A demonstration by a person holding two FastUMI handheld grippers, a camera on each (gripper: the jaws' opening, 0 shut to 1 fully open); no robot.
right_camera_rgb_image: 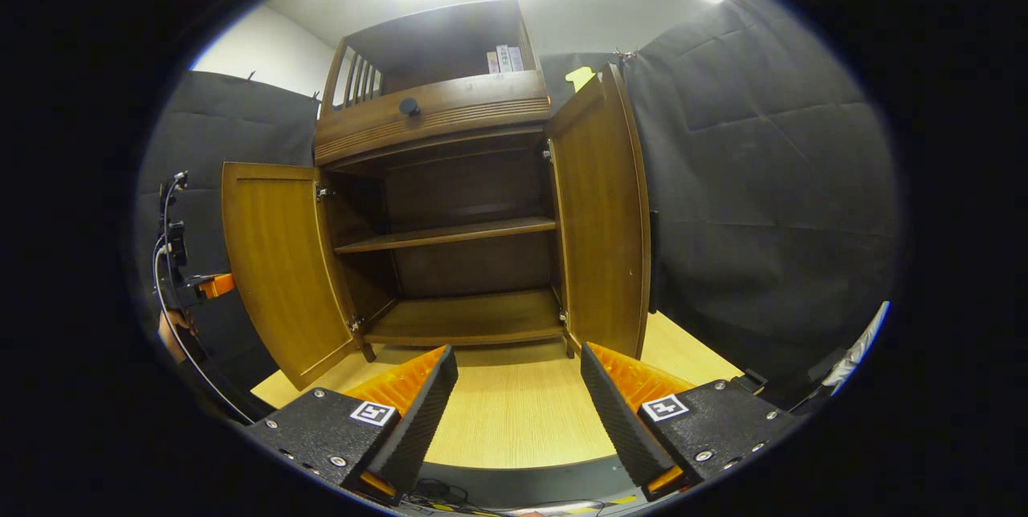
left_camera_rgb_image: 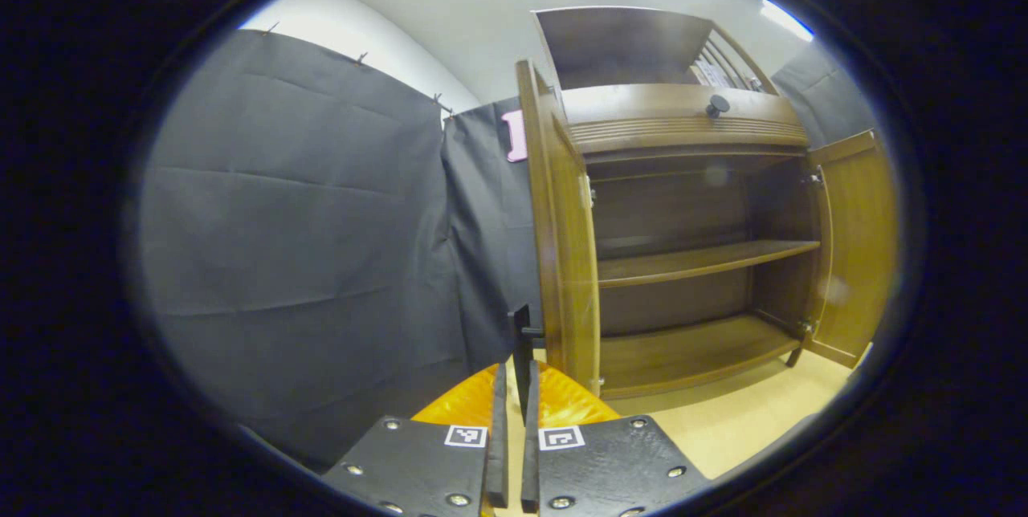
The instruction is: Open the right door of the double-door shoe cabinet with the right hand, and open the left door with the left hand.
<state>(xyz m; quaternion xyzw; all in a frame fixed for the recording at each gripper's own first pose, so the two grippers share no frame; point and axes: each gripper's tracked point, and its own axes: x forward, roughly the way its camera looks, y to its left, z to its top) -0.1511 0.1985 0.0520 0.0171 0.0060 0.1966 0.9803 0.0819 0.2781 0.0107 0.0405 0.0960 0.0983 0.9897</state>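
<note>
The wooden shoe cabinet (right_camera_rgb_image: 450,180) stands with both doors swung wide, its two inner shelves bare. In the left gripper view the left door (left_camera_rgb_image: 566,260) is seen edge-on. Its thin black handle (left_camera_rgb_image: 522,336) sits between the fingers of my left gripper (left_camera_rgb_image: 516,368), which is shut on it. The right door (left_camera_rgb_image: 855,244) hangs open at the far side. In the right gripper view my right gripper (right_camera_rgb_image: 518,356) is open and holds nothing, low in front of the cabinet and apart from the right door (right_camera_rgb_image: 602,220). The left door (right_camera_rgb_image: 277,268) has the other gripper (right_camera_rgb_image: 207,286) and a hand (right_camera_rgb_image: 170,334) behind it.
A drawer with a round black knob (right_camera_rgb_image: 409,107) runs above the doors, under an open top shelf holding some boxes (right_camera_rgb_image: 502,59). The cabinet stands on a pale wooden floor (right_camera_rgb_image: 514,413). Black cloth walls (left_camera_rgb_image: 305,244) close in on both sides.
</note>
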